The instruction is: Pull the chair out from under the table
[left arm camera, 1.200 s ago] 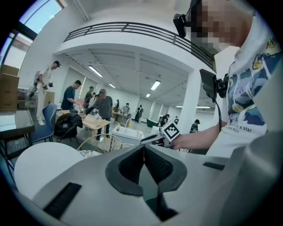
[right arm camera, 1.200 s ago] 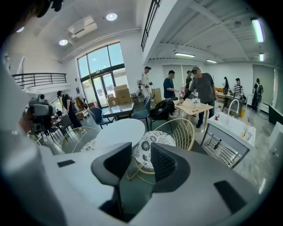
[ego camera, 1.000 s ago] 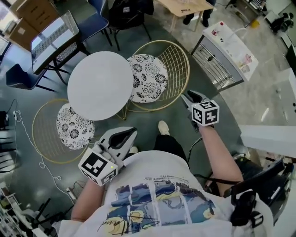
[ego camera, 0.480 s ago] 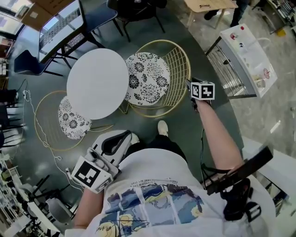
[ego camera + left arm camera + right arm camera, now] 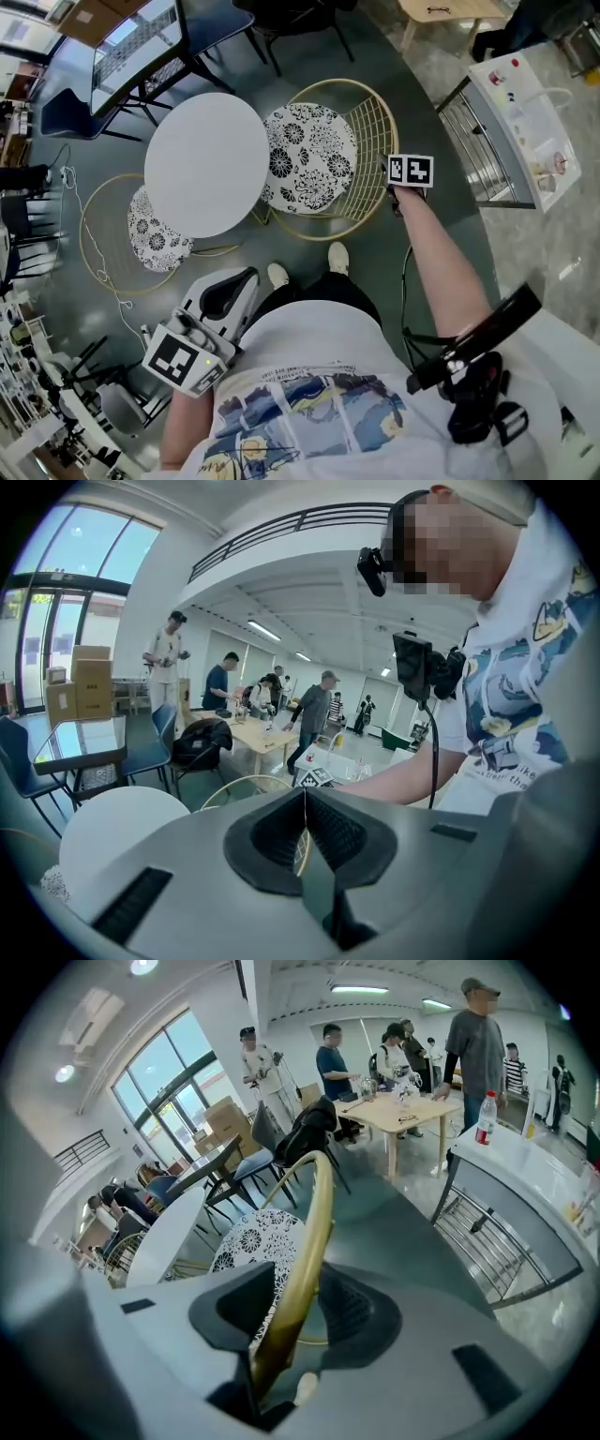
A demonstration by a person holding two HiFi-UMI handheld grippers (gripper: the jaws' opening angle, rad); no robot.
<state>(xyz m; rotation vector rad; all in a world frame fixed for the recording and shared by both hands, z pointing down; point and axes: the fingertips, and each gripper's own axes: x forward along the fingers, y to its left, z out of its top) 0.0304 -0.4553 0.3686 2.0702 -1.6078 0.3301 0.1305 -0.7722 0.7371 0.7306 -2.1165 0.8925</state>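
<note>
A gold wire chair (image 5: 375, 122) with a black-and-white patterned cushion (image 5: 309, 159) stands partly tucked under the round white table (image 5: 206, 164). My right gripper (image 5: 401, 187) is at the chair's right back rim. In the right gripper view the gold rim (image 5: 314, 1213) runs between the jaws of this gripper (image 5: 298, 1283), which are opening and do not clamp it. My left gripper (image 5: 234, 291) hangs close to my body, away from the chair. Its jaws (image 5: 305, 803) meet with nothing between them.
A second gold chair (image 5: 155, 230) sits at the table's left side. A white cart with a metal rack (image 5: 520, 112) stands to the right. A glass desk (image 5: 141, 47) is behind the table. A cable (image 5: 94, 281) trails on the floor. My shoes (image 5: 337, 258) are just before the chair.
My right gripper has gone forward and down to the chair's back rim. My left gripper has drawn back toward my body at the lower left.
</note>
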